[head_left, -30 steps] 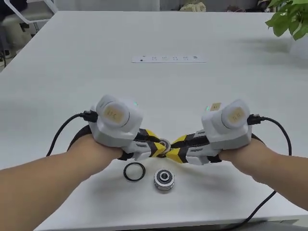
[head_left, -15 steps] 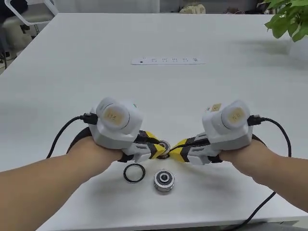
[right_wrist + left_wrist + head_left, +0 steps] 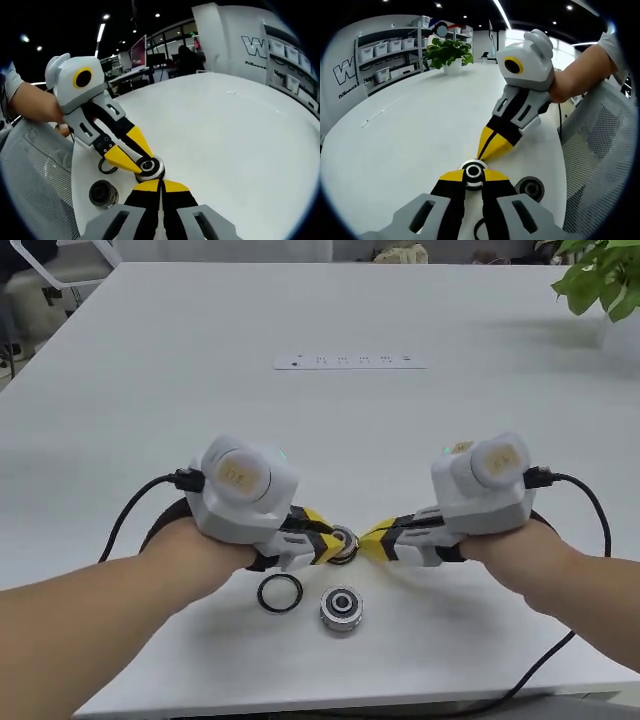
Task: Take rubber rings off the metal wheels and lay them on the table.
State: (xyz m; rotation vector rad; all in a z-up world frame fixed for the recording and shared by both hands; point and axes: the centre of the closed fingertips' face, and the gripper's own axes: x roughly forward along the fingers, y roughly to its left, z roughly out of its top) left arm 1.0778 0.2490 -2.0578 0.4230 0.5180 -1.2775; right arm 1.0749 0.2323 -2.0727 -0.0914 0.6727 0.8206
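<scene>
White table (image 3: 420,440). My left gripper (image 3: 330,545) clamped wheel (image 3: 341,542); right gripper (image 3: 367,537), jaws pressed together, met its rim at 3 o'clock. I judged firm hold, outward peel best. Loose ring (image 3: 279,594) lay at 7 o'clock.

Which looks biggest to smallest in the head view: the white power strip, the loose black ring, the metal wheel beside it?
1. The power strip, widest though farthest away.
2. The black ring and the metal wheel: alike across, so unranked.

Shiny metal wheel (image 3: 341,608), matt black rubber ring (image 3: 261,594), smooth white table (image 3: 300,420)
</scene>
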